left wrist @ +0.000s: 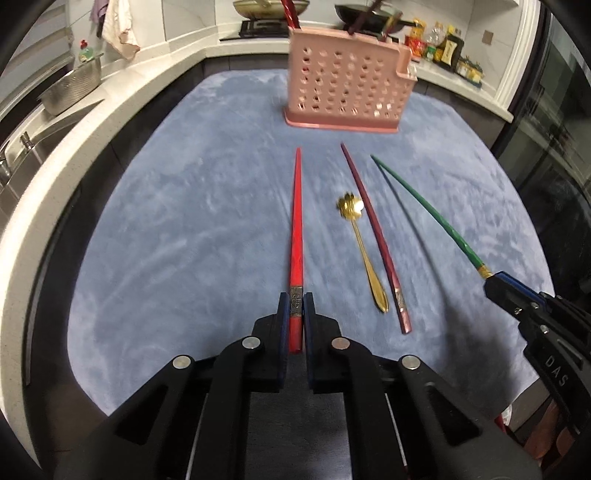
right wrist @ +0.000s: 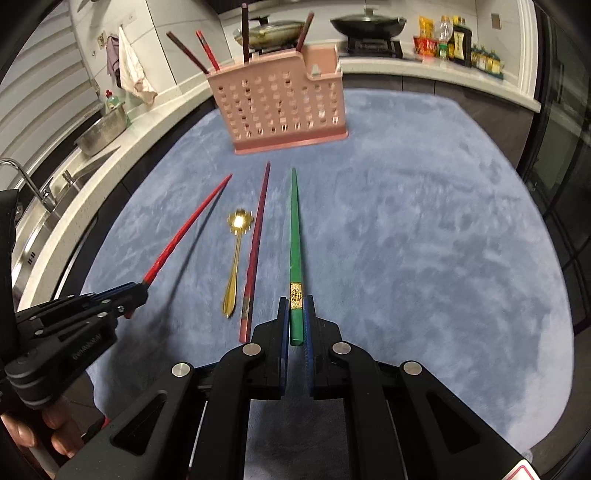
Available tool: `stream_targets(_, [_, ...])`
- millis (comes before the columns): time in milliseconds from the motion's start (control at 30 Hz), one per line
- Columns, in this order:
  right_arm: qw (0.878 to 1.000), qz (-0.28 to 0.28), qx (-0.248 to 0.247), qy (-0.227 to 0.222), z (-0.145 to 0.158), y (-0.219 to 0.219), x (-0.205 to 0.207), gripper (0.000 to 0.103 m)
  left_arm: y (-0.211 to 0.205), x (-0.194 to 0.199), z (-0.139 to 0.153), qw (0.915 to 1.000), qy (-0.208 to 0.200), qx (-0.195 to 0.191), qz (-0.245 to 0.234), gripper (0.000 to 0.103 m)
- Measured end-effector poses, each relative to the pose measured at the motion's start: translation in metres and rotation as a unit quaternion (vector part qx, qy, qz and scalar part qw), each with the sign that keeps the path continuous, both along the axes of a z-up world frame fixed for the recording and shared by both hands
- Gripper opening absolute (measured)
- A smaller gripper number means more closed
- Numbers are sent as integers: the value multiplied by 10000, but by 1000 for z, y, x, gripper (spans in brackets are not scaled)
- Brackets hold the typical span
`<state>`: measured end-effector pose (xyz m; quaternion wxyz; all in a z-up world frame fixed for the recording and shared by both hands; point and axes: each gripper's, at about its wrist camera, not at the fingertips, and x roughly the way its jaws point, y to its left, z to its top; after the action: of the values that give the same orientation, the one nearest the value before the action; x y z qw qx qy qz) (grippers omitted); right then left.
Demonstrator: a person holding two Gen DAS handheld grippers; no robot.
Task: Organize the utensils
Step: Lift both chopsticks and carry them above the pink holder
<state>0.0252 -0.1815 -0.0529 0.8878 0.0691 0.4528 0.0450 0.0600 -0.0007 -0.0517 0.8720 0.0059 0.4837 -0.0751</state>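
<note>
Both claws are pointing forward side by side, the left claw [left wrist: 296, 302] clamping its fingers on a red chopstick [left wrist: 296, 225] and the right claw [right wrist: 296, 306] clamping likewise on a green chopstick [right wrist: 294, 229].

A blue plush cloth [left wrist: 184, 221] covers my table. A white counter [left wrist: 66, 147] curves around it, with a steel sink [right wrist: 44, 218], two stove pans [right wrist: 365, 22] and bottles [right wrist: 458, 44].

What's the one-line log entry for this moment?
left gripper: shut on red chopstick | right gripper: shut on green chopstick | on cloth: gold spoon, maroon chopstick | pink holder: upright
</note>
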Motion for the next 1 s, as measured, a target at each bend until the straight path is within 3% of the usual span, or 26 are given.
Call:
stream_targets(200, [9993, -56, -115, -337, 30, -4, 1, 7, 9, -1, 32, 9992, -401, 46, 77, 7])
stream_targets(600, [9962, -156, -21, -858, 84, -15, 6, 7, 27, 11, 96, 9942, -1014, -247, 255, 7])
stream_targets(1000, [9907, -308, 360, -1273, 135, -36, 30, 7, 23, 41, 160, 9869, -1600, -131, 181, 7])
